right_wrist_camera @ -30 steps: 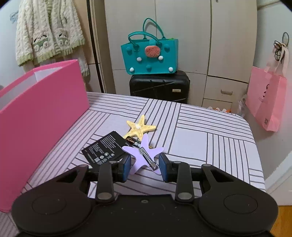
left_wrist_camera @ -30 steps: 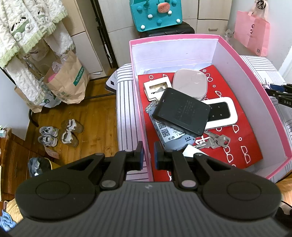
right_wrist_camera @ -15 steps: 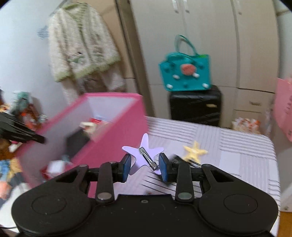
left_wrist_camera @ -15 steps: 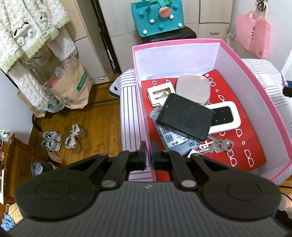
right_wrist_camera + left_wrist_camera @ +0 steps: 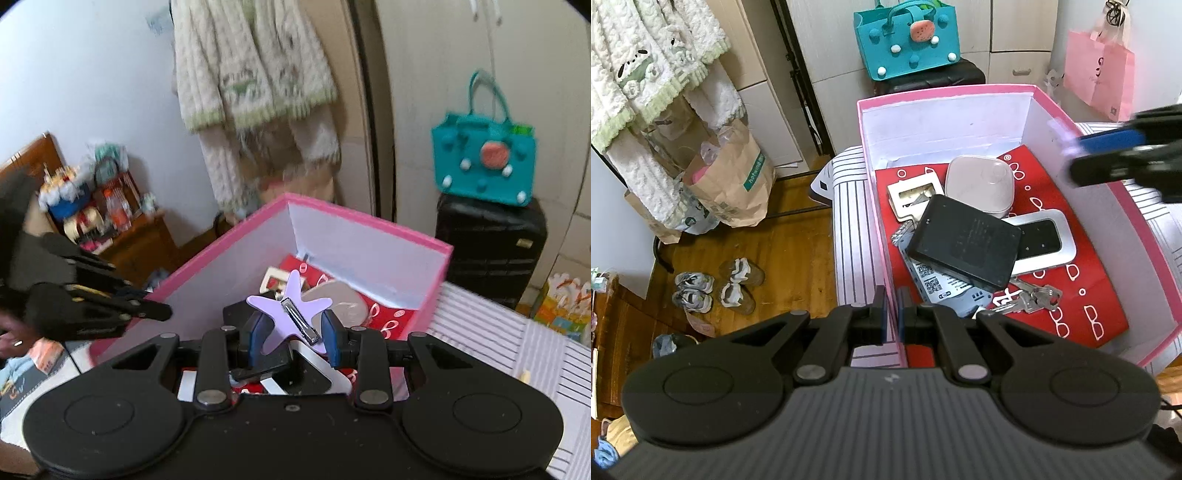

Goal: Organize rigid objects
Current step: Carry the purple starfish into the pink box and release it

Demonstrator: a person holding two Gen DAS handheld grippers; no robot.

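The right gripper (image 5: 291, 338) is partly closed and pinches a purple star hair clip (image 5: 290, 314). The star is flat, light purple, with five rounded arms and a shiny metal clip across its middle. It sits in the middle of the right wrist view, above the open pink box (image 5: 369, 230). The left gripper (image 5: 892, 317) is squeezed tight on the box's near pink wall, low in the left wrist view.
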